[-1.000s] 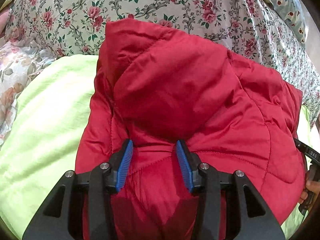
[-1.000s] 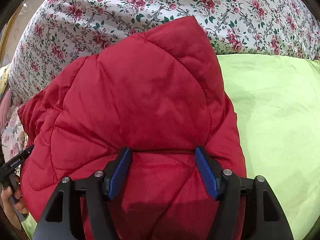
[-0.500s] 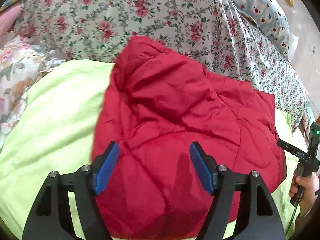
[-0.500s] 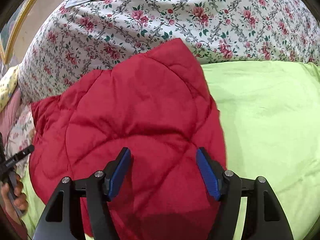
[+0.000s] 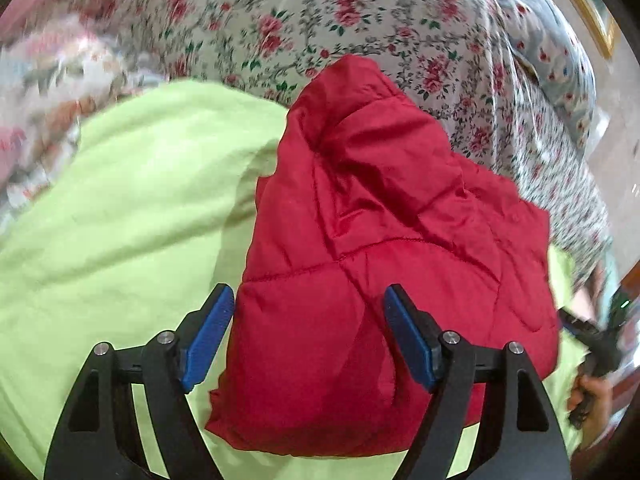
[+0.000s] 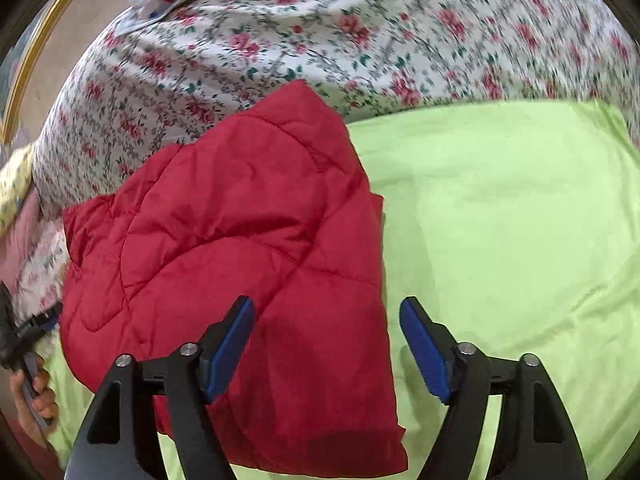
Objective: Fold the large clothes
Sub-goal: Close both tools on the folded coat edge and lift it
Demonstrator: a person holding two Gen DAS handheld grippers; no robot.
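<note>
Folded red quilted puffer jacket [image 5: 380, 248] lying on lime-green bed sheet [image 5: 132, 216], beside floral-print duvet [image 5: 320, 12]. Left gripper [image 5: 309, 336] hovering spread above jacket, gripping nothing. Right gripper [image 6: 326, 344] jaws opening over jacket edge, not touching.

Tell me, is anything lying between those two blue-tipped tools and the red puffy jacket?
Nothing visible. The red quilted jacket lies folded on the lime-green sheet, uncovered. The left tool hangs open above it; the right tool is opening over its edge, gripping nothing.
</note>
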